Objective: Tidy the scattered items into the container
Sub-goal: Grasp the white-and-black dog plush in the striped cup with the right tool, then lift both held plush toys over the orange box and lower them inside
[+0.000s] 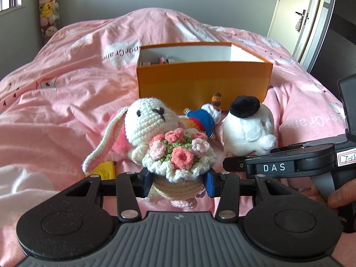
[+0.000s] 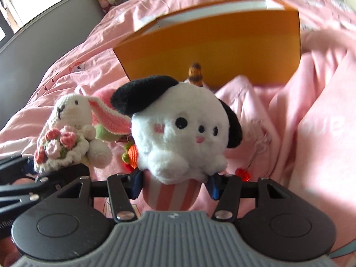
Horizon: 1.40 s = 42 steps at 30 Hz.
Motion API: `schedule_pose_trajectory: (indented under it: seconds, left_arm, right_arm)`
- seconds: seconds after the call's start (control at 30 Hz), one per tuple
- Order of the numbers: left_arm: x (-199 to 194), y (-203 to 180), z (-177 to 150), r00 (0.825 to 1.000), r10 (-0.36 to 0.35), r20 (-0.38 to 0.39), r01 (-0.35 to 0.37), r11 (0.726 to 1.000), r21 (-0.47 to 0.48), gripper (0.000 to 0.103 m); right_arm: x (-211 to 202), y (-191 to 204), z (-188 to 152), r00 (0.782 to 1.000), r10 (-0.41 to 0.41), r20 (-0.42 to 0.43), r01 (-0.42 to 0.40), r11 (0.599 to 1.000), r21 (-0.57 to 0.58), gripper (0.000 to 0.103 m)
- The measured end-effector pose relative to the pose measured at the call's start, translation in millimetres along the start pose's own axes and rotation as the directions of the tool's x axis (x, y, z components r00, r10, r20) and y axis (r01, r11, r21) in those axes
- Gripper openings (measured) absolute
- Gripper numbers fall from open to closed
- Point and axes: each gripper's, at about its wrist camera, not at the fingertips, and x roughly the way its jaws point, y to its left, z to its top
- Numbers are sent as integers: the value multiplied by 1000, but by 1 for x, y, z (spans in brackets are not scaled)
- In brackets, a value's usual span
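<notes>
My left gripper [image 1: 176, 183] is shut on a white crochet bunny [image 1: 153, 120] with a flower bouquet, gripped at its base. The bunny also shows in the right wrist view [image 2: 71, 111]. My right gripper [image 2: 174, 184] is shut on a white plush dog with black ears [image 2: 180, 129], held by its pink striped bottom; the dog also shows in the left wrist view [image 1: 249, 131]. An open orange box [image 1: 204, 82] stands just beyond both toys on the pink bed, and it fills the back of the right wrist view [image 2: 211, 46]. A tiger toy in blue [image 1: 205, 115] lies before the box.
A pink duvet [image 1: 66, 77] covers the bed. A yellow item [image 1: 106, 169] lies under the bunny's ear. An orange crochet carrot [image 2: 131, 153] and a red charm [image 2: 243, 173] lie on the duvet. Small items sit inside the box [image 1: 163, 60]. A door [image 1: 298, 17] stands at the right.
</notes>
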Motion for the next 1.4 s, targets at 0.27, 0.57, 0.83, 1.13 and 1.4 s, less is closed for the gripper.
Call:
schedule_pose_trajectory:
  seconds: [0.27,0.57,0.83,1.13,1.4]
  left_arm:
    - [-13,-12,21,995,-40,94,31,996,88,52]
    - [-14,-24,52,986,-63,154,37,985,166,52]
    - [-11,-32,90,974,-80,214,32,976,217,52]
    - [13,-16,159,957,-152,248,98,971,218,52]
    - [70,-12,211,946,-241,215,189,953,236,52]
  right_arm:
    - [-23,4,18,999,-13,49,18,996,-89,58]
    - [-34,4,54,997,9,71,-1,993,-119,58]
    - [-56,-15,101,992,15,129,5,988,-155,58]
    - [-59,-40,178,985,11,173,20,985,-173,58]
    - [-9,-56,242,997,15,75,0,983,-185,58]
